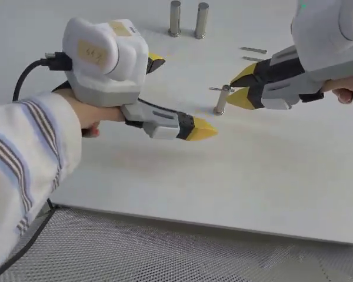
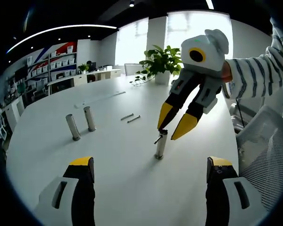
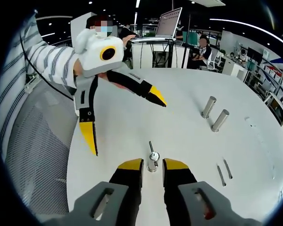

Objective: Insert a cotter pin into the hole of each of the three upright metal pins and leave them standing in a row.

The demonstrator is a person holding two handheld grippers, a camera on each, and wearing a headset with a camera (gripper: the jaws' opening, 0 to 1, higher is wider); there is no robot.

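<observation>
No text can be read with certainty. A pale yellow sticker on the white body of the left gripper carries handwritten marks, too blurred to read. A second sticker on its top is equally unclear.

1 potted plant at the far end of the white table; stocked shelving beyond the table; grey mesh below the table's near edge.
</observation>
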